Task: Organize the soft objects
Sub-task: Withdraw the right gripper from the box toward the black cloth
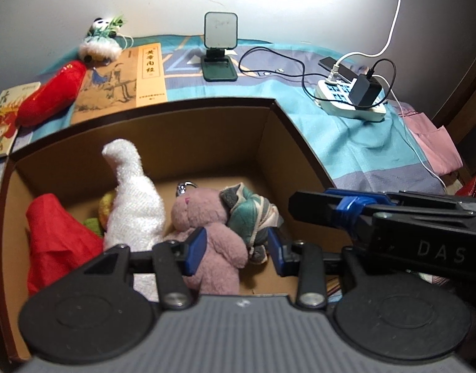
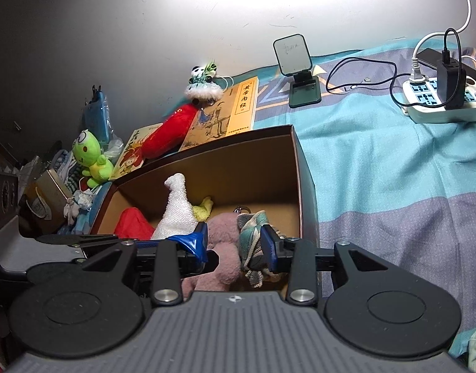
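- Left wrist view: the left gripper (image 1: 234,250) hangs low inside the cardboard box (image 1: 295,143), its blue pads partly apart around the body of the pink plush bunny (image 1: 211,239). The left pad lies against the bunny's side; the right pad stands clear of it, next to the green-and-grey patterned cloth (image 1: 248,214). So no firm hold shows — I judge the claw as open, not clamped.
- Risk here: closing now could catch the cloth along with the bunny, and a lift would drag both out, or the bunny could slip from a one-sided pinch.
- The white towel (image 1: 133,199) stands propped upright just left of the bunny, with the red cloth (image 1: 56,242) beyond it; a sideways sweep would likely topple the towel.
- The right gripper (image 1: 315,206) reaches in from the right, close above the box's edge — the two tools could knock together.
- Right wrist view: the right gripper (image 2: 233,247) has its jaws partly apart over the same bunny (image 2: 222,242) and patterned cloth (image 2: 250,233); the right pad sits by the cloth, but whether it presses I cannot tell.
- Risk: both claws working one spot could tug the pile apart.
- Still outside the box: the red plush chili (image 2: 169,133), the green frog plush (image 2: 91,158) and the panda toy (image 2: 203,84), on the books and clutter behind and to the box's left.
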